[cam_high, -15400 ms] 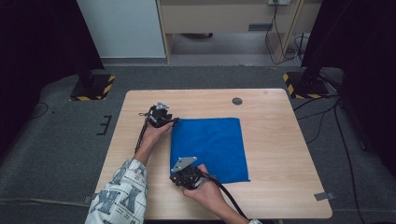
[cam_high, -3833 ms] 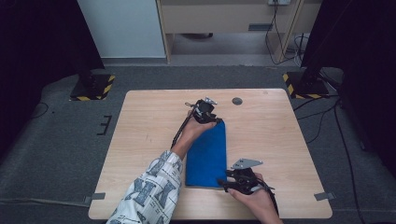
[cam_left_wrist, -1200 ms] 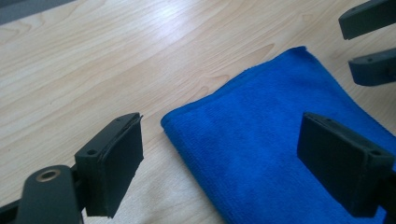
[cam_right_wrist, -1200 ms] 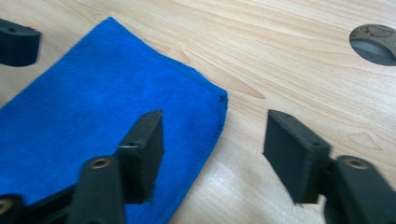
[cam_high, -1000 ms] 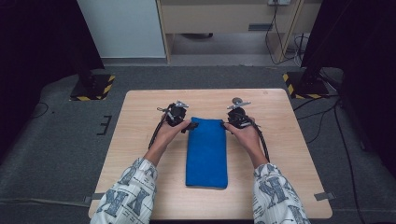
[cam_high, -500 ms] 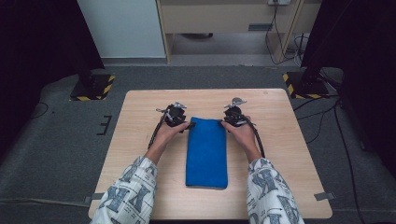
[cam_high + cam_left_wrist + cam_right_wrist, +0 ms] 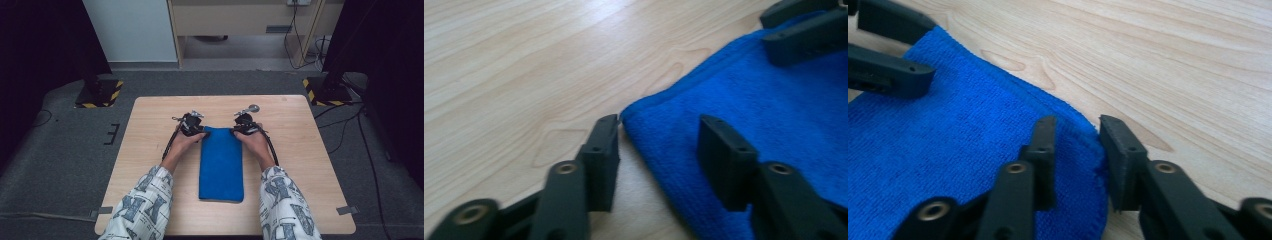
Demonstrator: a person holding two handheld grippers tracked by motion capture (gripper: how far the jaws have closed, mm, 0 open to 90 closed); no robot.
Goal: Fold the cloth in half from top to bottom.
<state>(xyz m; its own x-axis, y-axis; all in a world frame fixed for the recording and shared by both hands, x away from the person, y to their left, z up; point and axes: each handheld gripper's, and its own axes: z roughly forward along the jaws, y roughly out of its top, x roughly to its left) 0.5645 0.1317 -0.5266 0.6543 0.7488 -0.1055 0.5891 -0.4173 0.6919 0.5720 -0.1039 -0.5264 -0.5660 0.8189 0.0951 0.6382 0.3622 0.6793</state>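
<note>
High view, near edge first: two forearms in white sleeves with a grey-blue print enter from the bottom of the frame, one either side of a folded blue terry cloth [image 7: 221, 165]. This cloth lies flat as a long narrow rectangle at the centre of the pale wooden surface [image 7: 150, 135], its short near edge toward the bottom of the frame and its far edge at mid-frame. The left hand [image 7: 181, 142] carries the left tool [image 7: 200, 132] at the cloth's far left corner; the right hand [image 7: 255, 142] carries the right tool [image 7: 239, 131] at the far right corner. Black cables trail back from both tools along the wrists. Beyond them, a small round grey disc [image 7: 254, 107] lies on the surface near its far edge.

Left gripper view: the left tool [image 7: 659, 137] straddles the cloth corner [image 7: 744, 105], one jaw on bare wood just beside the hem, the other over the pile. The jaws have just been closing; a gap remains and the pads do not press the fabric. The other tool shows at upper right.

Right gripper view: the right tool [image 7: 1077, 137] brackets the opposite corner [image 7: 948, 150], jaws just closing, fabric edge between them, not clamped.
</note>
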